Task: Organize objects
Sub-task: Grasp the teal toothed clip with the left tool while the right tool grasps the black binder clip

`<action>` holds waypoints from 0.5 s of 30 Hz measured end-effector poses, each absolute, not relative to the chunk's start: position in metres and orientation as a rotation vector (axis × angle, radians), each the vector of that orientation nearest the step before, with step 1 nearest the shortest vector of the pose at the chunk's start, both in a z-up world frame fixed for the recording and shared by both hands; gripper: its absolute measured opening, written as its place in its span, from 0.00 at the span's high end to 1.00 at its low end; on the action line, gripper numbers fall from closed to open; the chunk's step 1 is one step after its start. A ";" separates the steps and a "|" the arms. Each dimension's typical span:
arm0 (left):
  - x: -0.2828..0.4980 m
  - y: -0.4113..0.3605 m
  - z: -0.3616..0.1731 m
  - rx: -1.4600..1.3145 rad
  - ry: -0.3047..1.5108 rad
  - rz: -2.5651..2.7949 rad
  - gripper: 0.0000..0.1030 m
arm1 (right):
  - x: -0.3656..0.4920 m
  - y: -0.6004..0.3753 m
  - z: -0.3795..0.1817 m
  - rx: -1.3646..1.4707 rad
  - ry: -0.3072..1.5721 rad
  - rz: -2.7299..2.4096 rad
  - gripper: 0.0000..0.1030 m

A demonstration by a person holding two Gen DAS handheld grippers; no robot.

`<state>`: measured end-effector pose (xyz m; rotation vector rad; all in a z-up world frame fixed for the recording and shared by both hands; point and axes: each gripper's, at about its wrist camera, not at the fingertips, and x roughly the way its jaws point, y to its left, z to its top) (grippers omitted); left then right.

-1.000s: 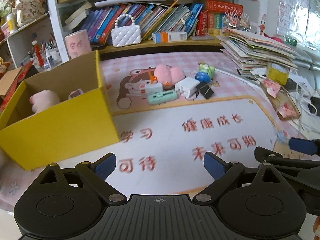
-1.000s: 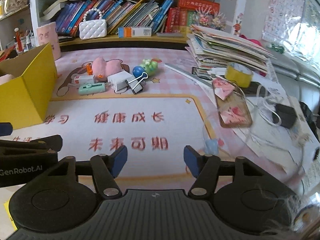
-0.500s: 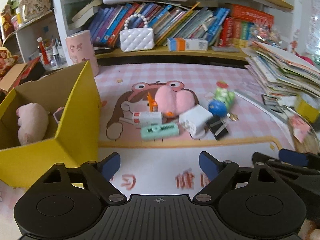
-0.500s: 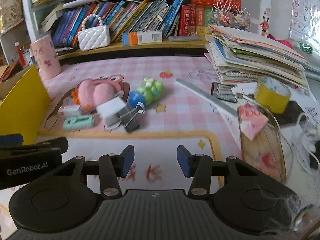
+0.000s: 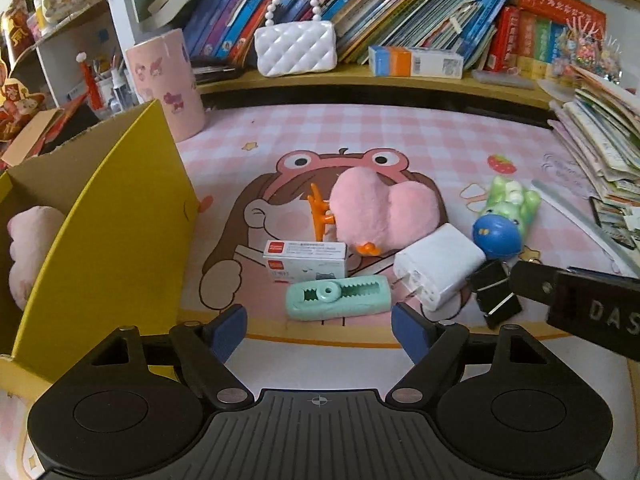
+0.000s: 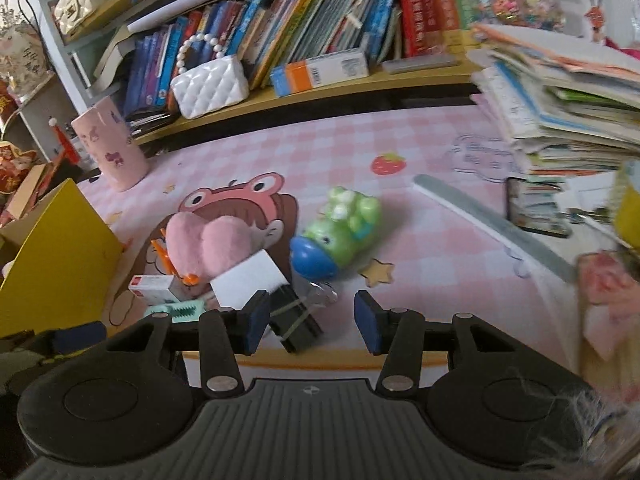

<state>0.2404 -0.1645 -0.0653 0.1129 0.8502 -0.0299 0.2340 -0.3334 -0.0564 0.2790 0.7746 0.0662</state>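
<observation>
A cluster of small objects lies on the pink desk mat: a mint green correction tape (image 5: 338, 297), a small white box (image 5: 306, 260), a pink plush (image 5: 380, 210), a white charger (image 5: 438, 266), a black binder clip (image 5: 494, 292) and a green and blue toy (image 5: 506, 218). My left gripper (image 5: 318, 330) is open, just short of the correction tape. My right gripper (image 6: 312, 322) is open, with the binder clip (image 6: 296, 320) between its fingers and the green toy (image 6: 340, 230) beyond. The yellow box (image 5: 104, 248) stands at left with a pink plush (image 5: 28, 248) inside.
A bookshelf with a white handbag (image 5: 296, 46) runs along the back. A pink cup (image 5: 166, 84) stands behind the yellow box. A stack of books and papers (image 6: 560, 100) and a long ruler (image 6: 492, 226) lie on the right.
Both grippers have moved forward toward the cluster of objects, which is now much closer. The right gripper's jaws have opened wider and now frame the binder clip.
</observation>
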 end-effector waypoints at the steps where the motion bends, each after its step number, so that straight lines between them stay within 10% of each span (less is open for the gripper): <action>1: 0.241 -0.164 -0.066 0.112 0.852 -0.026 0.22 | 0.239 -0.333 -0.059 0.285 0.781 0.071 0.57; 5: 0.245 -0.164 -0.069 0.109 0.862 -0.025 0.22 | 0.251 -0.336 -0.067 0.320 0.811 0.085 0.73; 6: 0.246 -0.165 -0.070 0.109 0.863 -0.026 0.22 | 0.253 -0.338 -0.069 0.334 0.817 0.095 0.89; 15: 0.260 -0.176 -0.086 0.132 0.876 -0.025 0.22 | 0.237 -0.352 -0.051 0.318 0.760 0.101 0.98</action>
